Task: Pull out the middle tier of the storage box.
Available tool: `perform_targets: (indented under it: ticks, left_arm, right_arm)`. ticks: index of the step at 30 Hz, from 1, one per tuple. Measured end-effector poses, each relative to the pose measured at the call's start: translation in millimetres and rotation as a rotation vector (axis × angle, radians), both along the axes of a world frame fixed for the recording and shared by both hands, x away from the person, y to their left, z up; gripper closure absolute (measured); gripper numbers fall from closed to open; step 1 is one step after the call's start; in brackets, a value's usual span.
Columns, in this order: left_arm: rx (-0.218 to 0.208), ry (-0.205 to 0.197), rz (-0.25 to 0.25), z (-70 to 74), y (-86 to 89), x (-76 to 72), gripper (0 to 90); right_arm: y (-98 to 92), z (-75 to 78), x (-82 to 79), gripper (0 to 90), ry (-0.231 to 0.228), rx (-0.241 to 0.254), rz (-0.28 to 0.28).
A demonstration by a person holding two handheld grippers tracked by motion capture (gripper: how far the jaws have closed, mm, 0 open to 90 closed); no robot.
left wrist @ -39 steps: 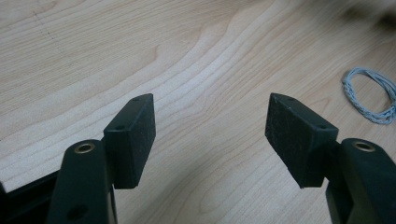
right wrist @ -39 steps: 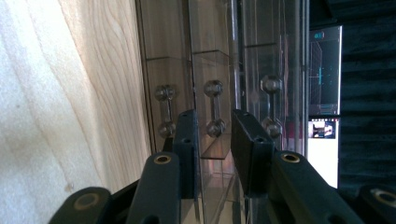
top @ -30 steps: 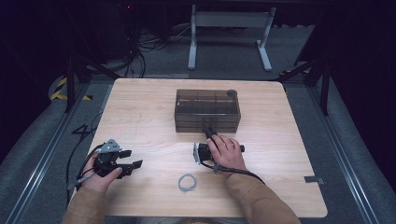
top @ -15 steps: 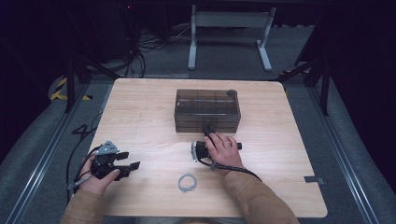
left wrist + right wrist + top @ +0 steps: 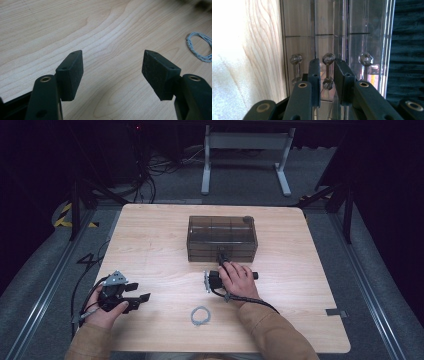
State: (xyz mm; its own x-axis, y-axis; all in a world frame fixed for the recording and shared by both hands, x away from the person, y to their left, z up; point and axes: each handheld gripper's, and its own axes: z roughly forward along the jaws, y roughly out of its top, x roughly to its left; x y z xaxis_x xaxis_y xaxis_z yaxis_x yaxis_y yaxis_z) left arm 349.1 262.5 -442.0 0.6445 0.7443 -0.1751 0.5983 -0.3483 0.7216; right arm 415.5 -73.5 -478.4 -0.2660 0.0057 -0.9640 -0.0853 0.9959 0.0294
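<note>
The smoky clear plastic drawer box sits before my right gripper, jaws narrowly flanking its middle metal handle; my left gripper gapes wide over the counter.

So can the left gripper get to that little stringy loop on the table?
Probably yes. The left gripper has its jaws wide open, and just bare table lies between it and the loop; nothing blocks the way.

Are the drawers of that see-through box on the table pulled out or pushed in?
Pushed in, it seems. The box keeps a flush front, and in the right gripper view its three handles line up; the middle handle sits between the fingers.
</note>
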Motion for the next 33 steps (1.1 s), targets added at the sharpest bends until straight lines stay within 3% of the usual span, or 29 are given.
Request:
perform_targets:
  ticks: [12, 33]
  left_arm:
    - [0.003, -0.001, -0.002, -0.3, -0.4, -0.1, 34.4]
    - [0.003, 0.004, -0.002, -0.8, -0.3, 0.1, 33.8]
  right_arm:
    - [3.6, -2.4, 0.6, 79.7, -0.030, -0.034, -0.009]
    - [6.3, -2.7, -0.3, 80.9, -0.032, -0.033, -0.030]
